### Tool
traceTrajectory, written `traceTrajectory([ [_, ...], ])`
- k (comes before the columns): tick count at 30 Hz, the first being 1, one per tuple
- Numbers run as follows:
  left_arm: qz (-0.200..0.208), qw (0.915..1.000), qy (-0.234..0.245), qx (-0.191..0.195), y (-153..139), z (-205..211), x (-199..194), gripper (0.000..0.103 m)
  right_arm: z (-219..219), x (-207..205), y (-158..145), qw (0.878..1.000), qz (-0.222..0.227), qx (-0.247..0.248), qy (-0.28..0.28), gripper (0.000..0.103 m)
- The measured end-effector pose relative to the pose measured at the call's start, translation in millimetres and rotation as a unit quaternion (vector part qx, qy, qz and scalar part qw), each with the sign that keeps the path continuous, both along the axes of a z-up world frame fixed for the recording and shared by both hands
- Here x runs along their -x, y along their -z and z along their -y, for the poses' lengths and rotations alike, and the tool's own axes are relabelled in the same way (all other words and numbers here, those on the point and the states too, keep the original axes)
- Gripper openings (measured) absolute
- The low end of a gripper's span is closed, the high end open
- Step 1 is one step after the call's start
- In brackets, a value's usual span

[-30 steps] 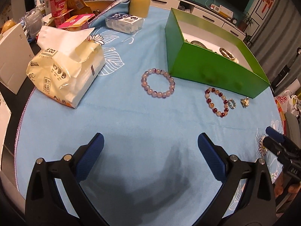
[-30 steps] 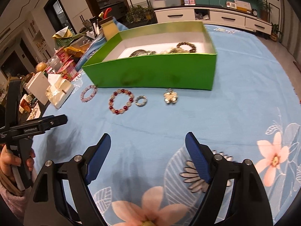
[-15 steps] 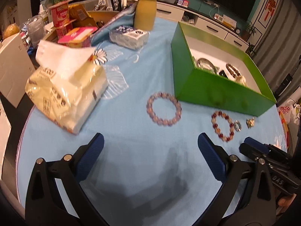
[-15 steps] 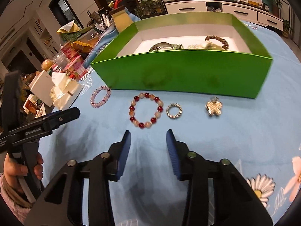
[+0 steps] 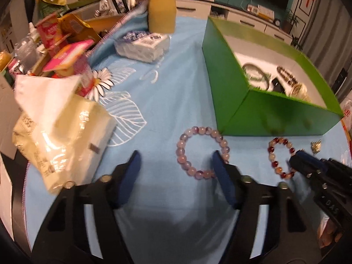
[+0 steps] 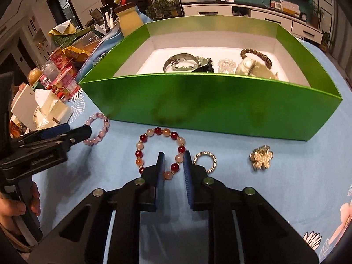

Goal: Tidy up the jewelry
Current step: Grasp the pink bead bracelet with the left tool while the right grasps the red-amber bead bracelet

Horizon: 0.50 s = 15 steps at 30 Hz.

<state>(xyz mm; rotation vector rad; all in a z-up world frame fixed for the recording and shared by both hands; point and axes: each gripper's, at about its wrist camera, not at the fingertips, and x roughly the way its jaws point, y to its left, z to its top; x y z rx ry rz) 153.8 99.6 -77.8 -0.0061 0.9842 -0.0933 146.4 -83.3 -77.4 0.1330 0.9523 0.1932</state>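
Soft blue cloth printed with white leaves and daisies covers my tabletop (image 6: 220, 198), and a living-room wall of white cabinets runs behind it. On the cloth sits one glossy green cardboard box (image 6: 209, 105), rectangular, open-topped, white inside. It holds a heap of jewelry: a silver metal bangle (image 6: 178, 60), a dark brown bead bracelet (image 6: 257, 55), pale green stone pieces and a clear bead cluster, too tangled to count surely.

In front of the box four pieces lie loose on the cloth. One pale lilac bead bracelet (image 5: 202, 151) of round, cloudy beads lies by the box's corner. One red and peach bead bracelet (image 6: 159, 151) of glassy round beads lies next along. Just beside it is one small sparkly ring (image 6: 205, 160), and further right one gold flower-shaped brooch (image 6: 261, 157).

My right tongs (image 6: 173, 165) have blue ribbed pads standing a narrow gap apart, straddling the right side of the red and peach bracelet; beads show between the pads, not yet pinched. My left tongs (image 5: 176, 165) are spread wide, the right pad resting at the lilac bracelet's lower right edge, the left pad well clear of it.

At the far left are one crinkly plastic tissue pack (image 5: 63, 132), one yellow jar (image 5: 161, 13) with a brown lid, and a jumble of snack packets.
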Motion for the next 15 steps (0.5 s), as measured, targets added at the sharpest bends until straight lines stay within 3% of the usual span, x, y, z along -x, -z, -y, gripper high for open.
traceTrajectory([
  [2, 0.006, 0.9996, 0.013, -0.024, 2, 6, -2, 0.056, -1, -2, 0, 1.000, 0.002, 0.006, 0.001, 0.019],
  [4, 0.009, 0.9994, 0.023, -0.023, 2, 8, -3, 0.047, -5, -3, 0, 1.000, 0.007, 0.025, 0.001, 0.016],
  [8, 0.015, 0.9986, 0.046, -0.019, 0, 12, 1, 0.010, -13, 0, 1, 0.998, 0.023, 0.061, -0.009, 0.007],
  [15, 0.024, 0.9984, 0.031, 0.039, -2, -1, 18, 0.007, -5, 10, -6, 0.999, 0.027, 0.020, -0.013, 0.007],
])
